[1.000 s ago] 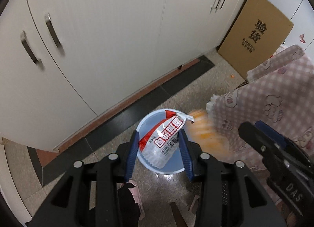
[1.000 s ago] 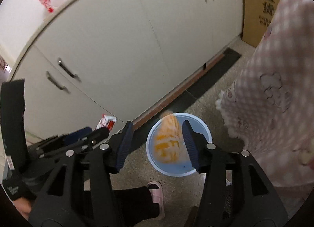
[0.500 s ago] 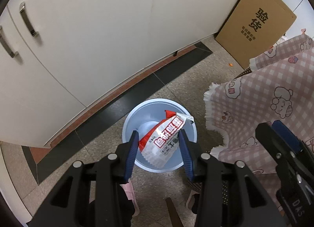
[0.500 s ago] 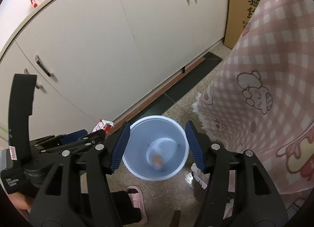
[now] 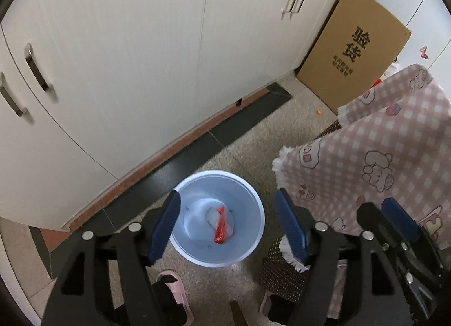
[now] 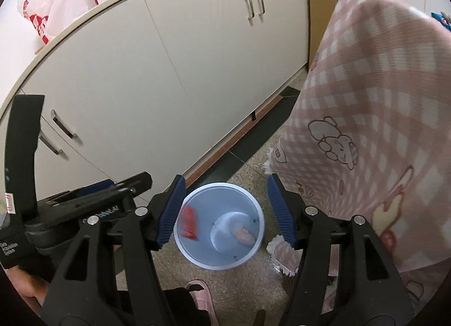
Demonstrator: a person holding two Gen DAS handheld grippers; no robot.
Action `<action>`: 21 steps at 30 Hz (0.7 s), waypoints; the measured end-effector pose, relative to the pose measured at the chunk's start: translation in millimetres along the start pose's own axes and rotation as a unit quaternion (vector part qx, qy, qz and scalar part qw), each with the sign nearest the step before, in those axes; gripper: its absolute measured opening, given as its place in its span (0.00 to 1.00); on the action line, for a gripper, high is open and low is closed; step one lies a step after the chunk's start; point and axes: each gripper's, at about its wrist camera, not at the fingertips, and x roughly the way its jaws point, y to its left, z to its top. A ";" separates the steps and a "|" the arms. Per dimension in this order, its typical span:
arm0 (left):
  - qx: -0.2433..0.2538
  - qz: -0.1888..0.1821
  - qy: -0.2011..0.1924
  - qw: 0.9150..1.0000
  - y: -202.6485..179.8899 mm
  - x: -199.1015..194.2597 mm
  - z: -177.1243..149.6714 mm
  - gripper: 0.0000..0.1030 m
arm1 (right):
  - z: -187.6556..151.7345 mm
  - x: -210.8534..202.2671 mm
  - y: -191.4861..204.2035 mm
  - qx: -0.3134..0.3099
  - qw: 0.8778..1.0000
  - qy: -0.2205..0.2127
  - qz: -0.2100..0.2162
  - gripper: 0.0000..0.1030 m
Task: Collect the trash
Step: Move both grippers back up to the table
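Note:
A light blue trash bin (image 5: 220, 219) stands on the floor below both grippers; it also shows in the right wrist view (image 6: 220, 224). A red and white wrapper (image 5: 221, 226) lies inside it; in the right wrist view the wrapper (image 6: 189, 223) is blurred near the bin's left wall. An orange wrapper (image 6: 244, 235) lies on the bin's bottom. My left gripper (image 5: 227, 227) is open and empty above the bin. My right gripper (image 6: 225, 210) is open and empty above the bin.
White cabinets (image 5: 141, 58) run behind the bin. A cardboard box (image 5: 355, 52) leans at the back right. A pink checked tablecloth (image 5: 380, 162) hangs to the right. Pink slippers (image 5: 174, 286) are on the floor below. Bags (image 6: 53, 13) sit on the cabinet top.
My left gripper has opened and the red and white wrapper has dropped into the bin. My right gripper let go of the orange wrapper earlier; it now lies in the bin.

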 end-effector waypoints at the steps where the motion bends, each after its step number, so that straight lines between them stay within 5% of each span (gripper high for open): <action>1: 0.000 -0.001 -0.001 1.000 -0.6 -3.0 -0.2 0.66 | 0.6 -3.5 -2.8 0.001 1.000 -0.001 0.000 0.58; 11: -0.009 -0.003 -0.044 0.999 0.5 -68.1 -6.6 0.66 | 6.0 -48.7 8.0 -0.003 0.999 -0.023 0.022 0.58; 21: 0.007 -0.011 -0.141 0.990 -20.9 -174.4 -10.8 0.67 | 17.3 -138.1 13.7 0.006 0.994 -0.093 0.052 0.58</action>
